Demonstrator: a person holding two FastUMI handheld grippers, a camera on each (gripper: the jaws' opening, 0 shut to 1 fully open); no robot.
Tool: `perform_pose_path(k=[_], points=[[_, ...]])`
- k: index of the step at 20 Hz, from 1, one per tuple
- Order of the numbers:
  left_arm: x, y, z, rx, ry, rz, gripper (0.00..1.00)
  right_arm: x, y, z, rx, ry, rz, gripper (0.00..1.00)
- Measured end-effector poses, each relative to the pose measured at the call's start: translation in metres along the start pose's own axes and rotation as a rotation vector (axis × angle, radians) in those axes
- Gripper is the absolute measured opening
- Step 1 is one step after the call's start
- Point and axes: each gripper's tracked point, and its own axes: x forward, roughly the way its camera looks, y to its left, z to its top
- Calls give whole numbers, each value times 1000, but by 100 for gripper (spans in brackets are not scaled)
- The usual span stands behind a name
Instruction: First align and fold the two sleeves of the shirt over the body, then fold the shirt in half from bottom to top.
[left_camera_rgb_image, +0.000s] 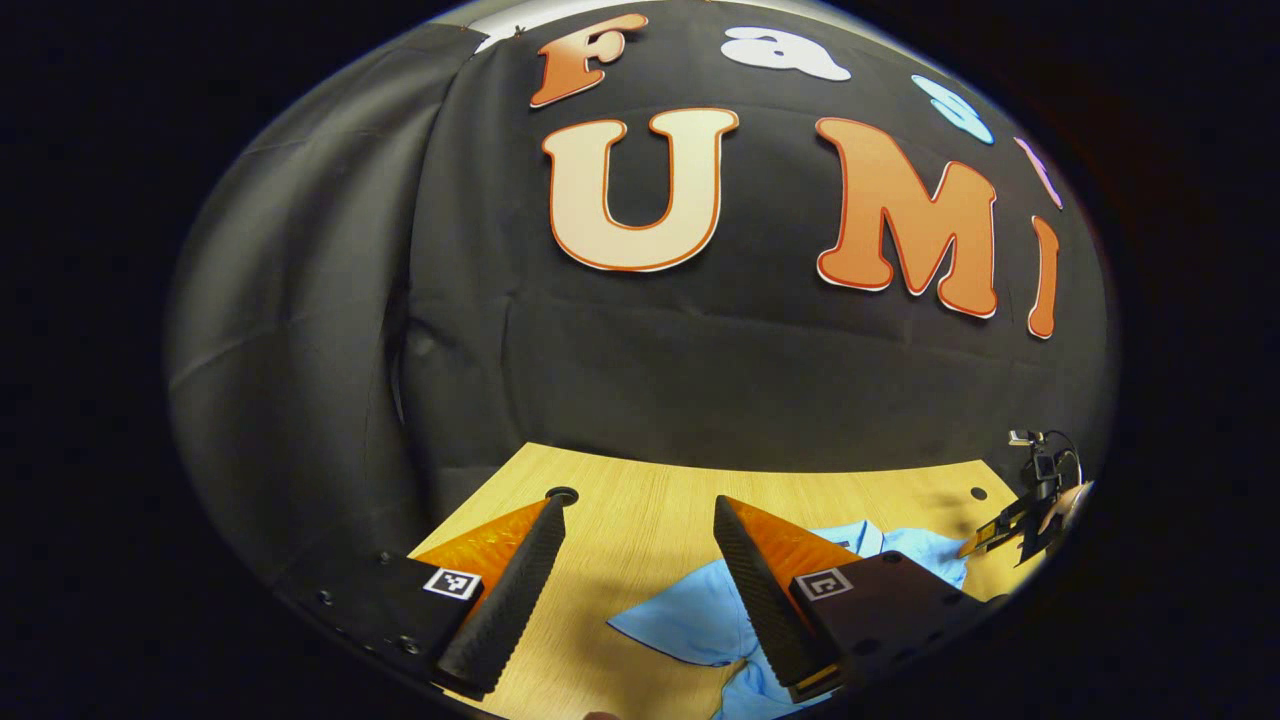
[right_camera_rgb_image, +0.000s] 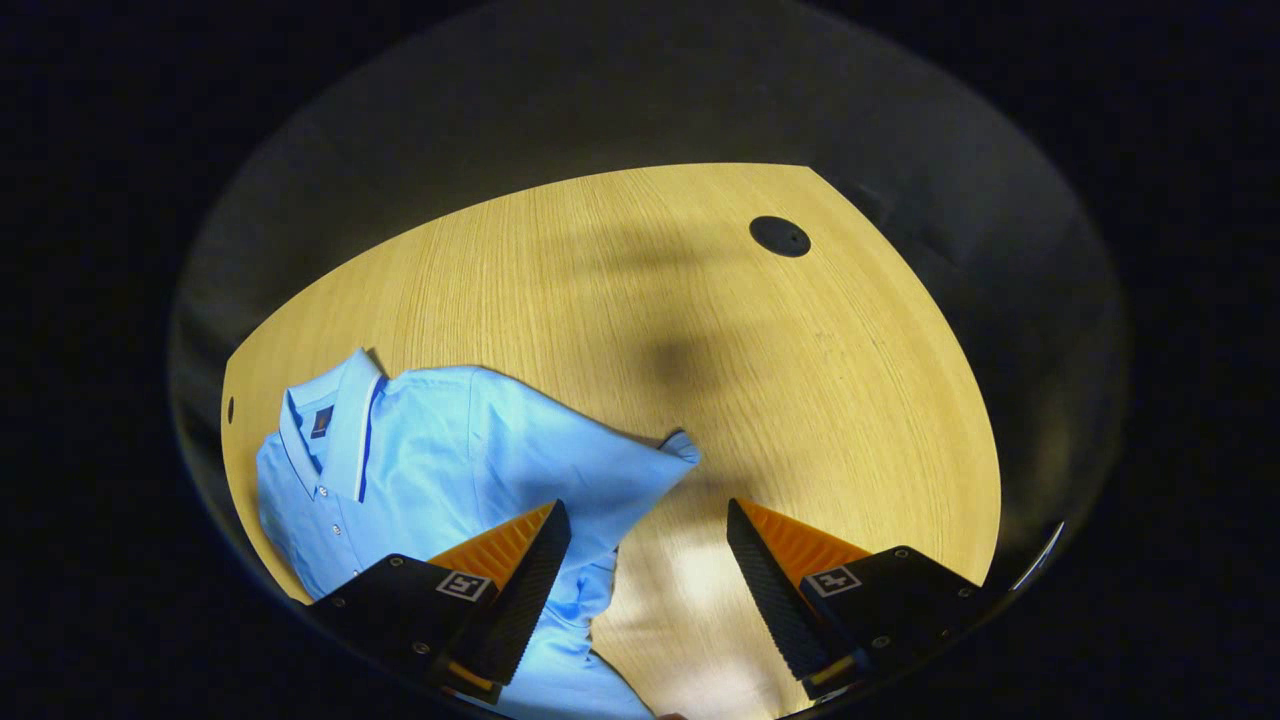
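Observation:
A light blue polo shirt (right_camera_rgb_image: 430, 460) lies flat on the wooden table (right_camera_rgb_image: 700, 330), collar (right_camera_rgb_image: 340, 420) toward the far left in the right gripper view. One short sleeve (right_camera_rgb_image: 620, 465) sticks out to the right, just beyond my right gripper (right_camera_rgb_image: 645, 570), which is open above the sleeve and the shirt's side with nothing held. In the left gripper view, my left gripper (left_camera_rgb_image: 635, 580) is open over the table, and the shirt (left_camera_rgb_image: 700, 620) with its other sleeve lies under and beyond its right finger. The other gripper (left_camera_rgb_image: 1025, 515) shows at the far right.
A round cable hole (right_camera_rgb_image: 780, 236) sits near the table's far right corner in the right gripper view; another hole (left_camera_rgb_image: 562, 494) is at the far left corner in the left gripper view. Black cloth wall (left_camera_rgb_image: 700, 370) stands behind the table.

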Motion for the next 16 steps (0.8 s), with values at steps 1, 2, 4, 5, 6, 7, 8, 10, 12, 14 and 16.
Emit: perform_pose_path(k=[1, 2, 4, 5, 6, 7, 8, 10, 12, 14, 16], points=[[1, 1, -3, 3, 4, 5, 98, 2, -1, 0, 1, 3, -4, 98], [1, 4, -4, 4, 6, 10, 98, 3, -1, 1, 4, 5, -6, 98], [1, 7, -6, 1, 12, 13, 98, 5, -1, 1, 13, 10, -8, 98], [2, 7, -7, 1, 17, 15, 98, 6, 0, 0, 16, 14, -6, 98], [3, 7, -9, 0, 20, 14, 98, 7, 0, -1, 16, 20, -3, 98], [4, 7, -9, 0, 23, 14, 98, 9, 1, -1, 15, 23, 1, 98], [4, 6, -9, 1, 26, 13, 98, 8, 0, -1, 17, 29, 5, 97], [6, 5, -11, 5, 29, 11, 98, 7, 6, -1, 33, 43, 27, 92], [7, 3, -12, 11, 34, 13, 98, 11, 10, -1, 37, 33, 26, 77], [7, 3, -11, 11, 40, 15, 98, 12, 15, 0, 41, 27, 35, 69], [6, 4, -11, 15, 44, 22, 98, 13, 22, 0, 58, 31, 66, 46]])
